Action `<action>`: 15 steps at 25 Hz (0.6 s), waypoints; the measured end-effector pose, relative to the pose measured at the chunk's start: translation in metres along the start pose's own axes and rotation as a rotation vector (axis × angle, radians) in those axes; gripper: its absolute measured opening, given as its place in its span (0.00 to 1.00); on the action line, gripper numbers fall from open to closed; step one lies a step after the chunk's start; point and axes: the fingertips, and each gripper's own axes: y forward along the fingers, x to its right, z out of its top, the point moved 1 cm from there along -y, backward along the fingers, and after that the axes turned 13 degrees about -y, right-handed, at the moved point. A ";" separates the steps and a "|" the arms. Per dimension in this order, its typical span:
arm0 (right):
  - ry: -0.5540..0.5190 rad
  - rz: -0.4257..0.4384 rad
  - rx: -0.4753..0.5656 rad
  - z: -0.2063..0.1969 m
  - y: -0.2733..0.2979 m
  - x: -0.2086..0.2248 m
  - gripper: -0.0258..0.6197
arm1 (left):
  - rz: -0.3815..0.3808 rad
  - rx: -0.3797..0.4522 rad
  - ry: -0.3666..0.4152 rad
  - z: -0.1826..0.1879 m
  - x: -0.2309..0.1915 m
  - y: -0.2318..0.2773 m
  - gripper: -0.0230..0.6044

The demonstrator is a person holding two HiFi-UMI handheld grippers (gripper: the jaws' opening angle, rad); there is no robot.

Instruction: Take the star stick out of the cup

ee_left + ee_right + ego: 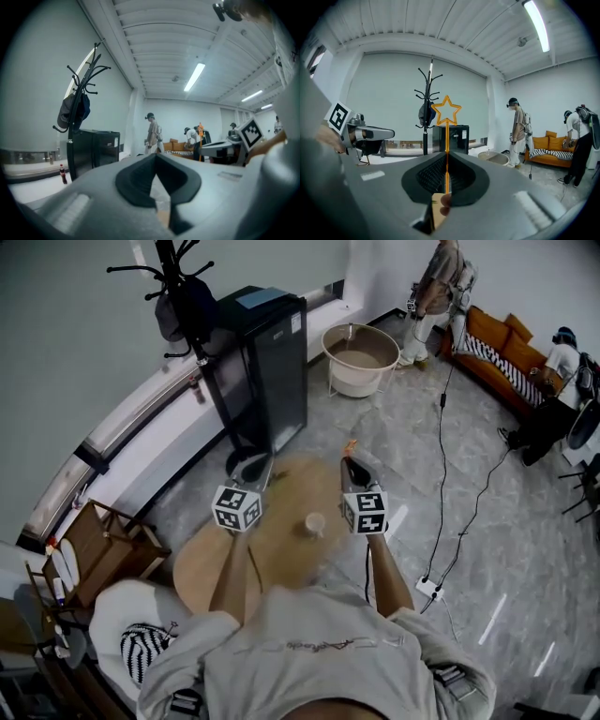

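Note:
A small pale cup (314, 524) stands on the round wooden table (206, 568), between and below my two grippers. My right gripper (352, 461) is shut on the thin orange star stick (350, 445), held clear of the cup. In the right gripper view the stick rises straight from between the jaws (447, 157) to its outlined star (446, 110). My left gripper (251, 468) hovers over the table's far left part, its jaws together with nothing between them (156, 158). The left gripper view shows the orange stick (200, 130) at right.
A black fridge (262, 362) and a coat rack (183, 287) stand beyond the table. A round tub (359, 357), an orange sofa (497, 348) and people are farther right. A power strip (428, 589) with cable lies on the floor at right.

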 end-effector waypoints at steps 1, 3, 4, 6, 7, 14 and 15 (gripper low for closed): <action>0.002 0.000 0.003 -0.001 -0.001 0.001 0.06 | -0.002 -0.001 0.002 -0.001 0.002 0.000 0.04; 0.008 0.003 0.006 -0.003 -0.002 0.002 0.06 | -0.004 0.000 0.003 -0.001 0.006 0.002 0.04; 0.009 0.005 0.007 -0.003 -0.002 0.001 0.06 | -0.005 -0.001 0.003 -0.001 0.007 0.003 0.04; 0.012 0.009 0.005 -0.005 -0.002 0.001 0.06 | -0.005 -0.002 0.004 -0.002 0.008 0.004 0.04; 0.013 0.012 0.002 -0.007 -0.002 0.001 0.06 | -0.005 -0.002 0.003 -0.002 0.009 0.005 0.04; 0.009 0.020 -0.006 -0.011 -0.001 0.002 0.06 | 0.001 -0.007 0.012 -0.005 0.010 0.009 0.04; 0.007 0.021 -0.006 -0.011 -0.001 0.002 0.06 | 0.001 -0.006 0.011 -0.005 0.010 0.009 0.04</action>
